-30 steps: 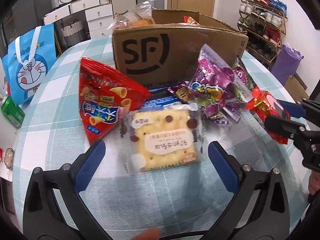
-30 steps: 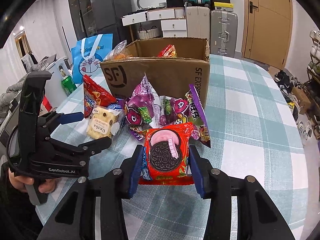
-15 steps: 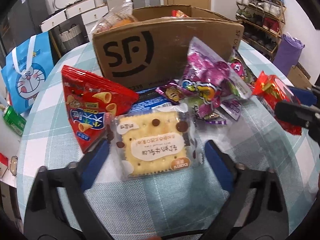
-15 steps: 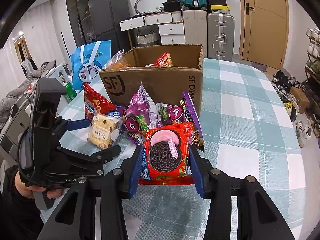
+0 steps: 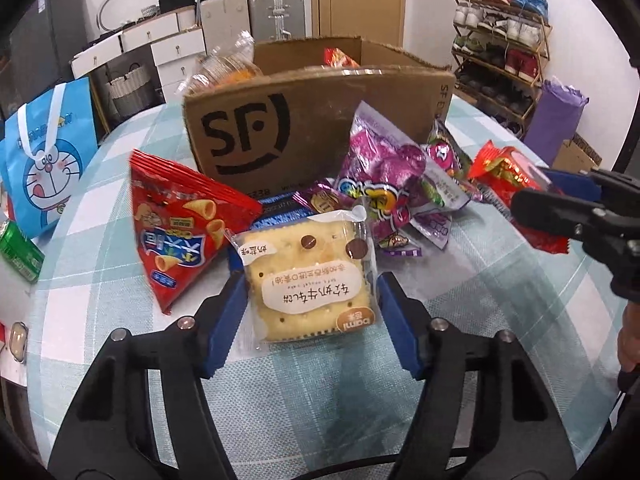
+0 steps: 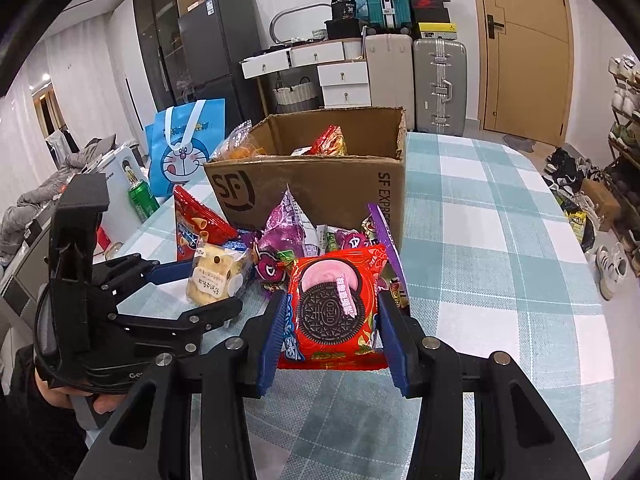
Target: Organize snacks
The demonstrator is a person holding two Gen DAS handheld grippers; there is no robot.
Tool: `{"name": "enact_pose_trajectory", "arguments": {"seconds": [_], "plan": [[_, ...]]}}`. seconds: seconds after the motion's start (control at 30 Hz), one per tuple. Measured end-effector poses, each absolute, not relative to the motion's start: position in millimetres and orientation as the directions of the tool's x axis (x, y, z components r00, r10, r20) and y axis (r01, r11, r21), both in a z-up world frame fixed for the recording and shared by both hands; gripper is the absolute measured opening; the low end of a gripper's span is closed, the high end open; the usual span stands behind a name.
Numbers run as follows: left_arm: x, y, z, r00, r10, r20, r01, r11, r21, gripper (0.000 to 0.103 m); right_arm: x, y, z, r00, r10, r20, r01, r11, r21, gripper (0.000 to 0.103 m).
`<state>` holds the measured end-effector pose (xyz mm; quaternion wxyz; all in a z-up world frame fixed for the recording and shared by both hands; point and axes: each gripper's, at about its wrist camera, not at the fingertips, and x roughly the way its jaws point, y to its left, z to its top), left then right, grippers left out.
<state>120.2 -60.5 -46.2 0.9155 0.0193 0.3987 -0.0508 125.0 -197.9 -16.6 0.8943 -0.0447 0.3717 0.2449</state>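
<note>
My left gripper (image 5: pixel 308 296) is shut on a clear-wrapped cracker packet (image 5: pixel 308 276), its blue pads pressing both sides. The packet also shows in the right wrist view (image 6: pixel 214 276). My right gripper (image 6: pixel 330 320) is shut on a red Oreo packet (image 6: pixel 334 304), held just above the table; it appears in the left wrist view (image 5: pixel 516 184) at the right. An open cardboard SF box (image 5: pixel 312 120) (image 6: pixel 312 184) stands behind the snack pile and holds a few snacks. A red cone-snack bag (image 5: pixel 180 220) and purple candy bags (image 5: pixel 384 176) lie in front of the box.
The round table has a teal checked cloth (image 6: pixel 480 240). A blue Doraemon bag (image 5: pixel 40 152) and a green can (image 5: pixel 18 252) stand at the left edge. Suitcases, drawers and a shoe rack (image 5: pixel 500 52) are beyond the table.
My left gripper moved forward and closed on the cracker packet. My right gripper kept its hold on the Oreo packet and lifted it a little.
</note>
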Motion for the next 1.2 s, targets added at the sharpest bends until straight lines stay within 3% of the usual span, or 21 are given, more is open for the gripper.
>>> {"name": "enact_pose_trajectory", "arguments": {"seconds": [0.83,1.2], "plan": [[125.6,-24.3,41.7,0.794,-0.073,-0.603,0.045,0.997,-0.061,0.063,148.0,-181.3,26.8,0.695,0.494,-0.523,-0.454,0.865,0.214,0.045],[161.6,-21.5,56.9,0.804,-0.052,-0.592,0.006,0.997,-0.079,0.063,184.6,-167.7,26.4,0.699,0.48,-0.53,-0.4,0.877,0.267,0.045]]}}
